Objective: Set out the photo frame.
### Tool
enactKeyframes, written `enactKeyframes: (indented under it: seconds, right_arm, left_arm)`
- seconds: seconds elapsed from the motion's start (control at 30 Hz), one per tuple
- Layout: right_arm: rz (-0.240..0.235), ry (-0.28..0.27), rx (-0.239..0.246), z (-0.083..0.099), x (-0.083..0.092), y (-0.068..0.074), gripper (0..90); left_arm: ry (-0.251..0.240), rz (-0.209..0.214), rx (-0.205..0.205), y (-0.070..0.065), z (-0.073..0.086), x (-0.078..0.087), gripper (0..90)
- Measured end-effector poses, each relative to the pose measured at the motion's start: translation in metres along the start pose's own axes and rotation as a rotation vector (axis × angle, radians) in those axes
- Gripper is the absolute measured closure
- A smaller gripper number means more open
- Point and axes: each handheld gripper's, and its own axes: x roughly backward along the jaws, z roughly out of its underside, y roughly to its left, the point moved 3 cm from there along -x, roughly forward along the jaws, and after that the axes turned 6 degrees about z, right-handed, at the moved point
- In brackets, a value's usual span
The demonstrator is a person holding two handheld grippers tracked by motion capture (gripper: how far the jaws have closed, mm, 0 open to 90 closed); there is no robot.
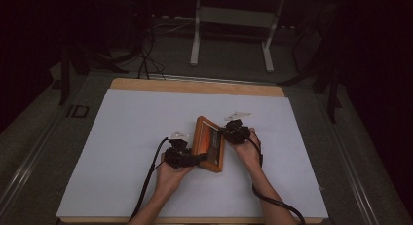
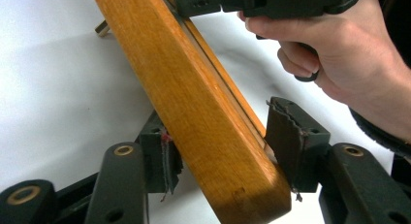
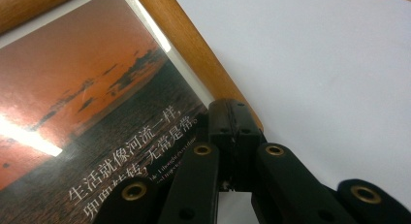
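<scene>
Wooden picture frame [image 1: 209,143] a little right of centre on the white-covered counter [image 1: 122,137], nearer the front edge than the back, tilted up off the surface rather than lying flat. Left gripper [image 1: 181,158] at the frame's near left corner: in the left gripper view jaws half spread around the thick wooden rail [image 2: 194,112], left pad against the wood, right pad right at the other face, contact there not clear; not yet a firm pinch by the look of it. Right gripper [image 1: 234,131] on the opposite long edge: in the right gripper view jaws pressed together with the tips resting on the wooden edge [image 3: 194,54] beside the sunset print [image 3: 87,112], nothing visibly between them, so more of a prop than a grip. Handling, as a judgement: stiff, moderately light, solid wood rails fine to clamp hard; varnished finish looks slick, so expect sliding under a shallow bite. Glossy pane over the print probably glass or acrylic, fragile, easily scratched; keep pads off it. Small stand or clip [image 2: 102,28] showing behind the far end, not a load point. Best hold: across the rail thickness near a corner, deep bite, second gripper steadying the opposite rail to stop the frame pivoting or flopping face down.
</scene>
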Motion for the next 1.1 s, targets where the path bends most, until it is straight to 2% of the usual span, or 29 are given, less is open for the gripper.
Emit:
enactKeyframes:
  seconds: [0.27,0.37,0.4,0.43,0.47,0.5,0.53,0.67,0.77,0.8,0.9,0.97,1.1]
  right_arm:
    - [0.011,0.008,0.019,0.000,0.002,-0.002,89.9]
    - [0.012,-0.003,0.018,0.001,0.009,-0.005,87.2]
    - [0.007,-0.014,0.023,0.000,0.016,-0.006,85.3]
    - [0.007,-0.014,0.023,0.000,0.016,-0.006,85.3]
    - [0.001,-0.029,0.040,0.000,0.025,-0.007,82.7]
    - [0.001,-0.029,0.040,0.000,0.025,-0.007,82.7]
    - [-0.001,-0.049,0.057,-0.002,0.036,-0.008,80.3]
    - [-0.022,-0.080,0.087,-0.005,0.059,-0.011,74.8]
    - [-0.030,-0.089,0.099,-0.006,0.068,-0.012,72.6]
    - [-0.039,-0.094,0.118,-0.007,0.076,-0.012,70.1]
    - [-0.044,-0.102,0.135,-0.008,0.084,-0.009,69.0]
    - [-0.049,-0.112,0.165,-0.011,0.094,-0.005,66.7]
    - [-0.060,-0.114,0.193,-0.013,0.101,0.000,63.8]
  left_arm:
    - [0.010,-0.005,0.011,-0.001,-0.005,-0.001,50.7]
    - [0.006,-0.003,0.004,-0.002,-0.008,-0.002,53.5]
    - [0.011,-0.011,-0.009,-0.005,-0.011,-0.004,54.4]
    - [0.011,-0.011,-0.009,-0.005,-0.011,-0.004,54.6]
    - [0.016,-0.022,-0.020,-0.007,-0.013,-0.005,54.8]
    - [0.016,-0.022,-0.020,-0.007,-0.013,-0.005,55.0]
    - [0.017,-0.029,-0.031,-0.008,-0.014,-0.006,55.2]
    - [0.017,-0.032,-0.036,-0.009,-0.016,-0.007,56.2]
    - [0.008,-0.036,-0.040,-0.012,-0.016,-0.008,56.9]
    - [0.002,-0.036,-0.045,-0.013,-0.016,-0.009,57.5]
    - [0.001,-0.037,-0.051,-0.014,-0.017,-0.009,58.1]
    - [0.001,-0.036,-0.055,-0.016,-0.018,-0.010,59.2]
    - [0.002,-0.024,-0.066,-0.020,-0.020,-0.012,60.9]
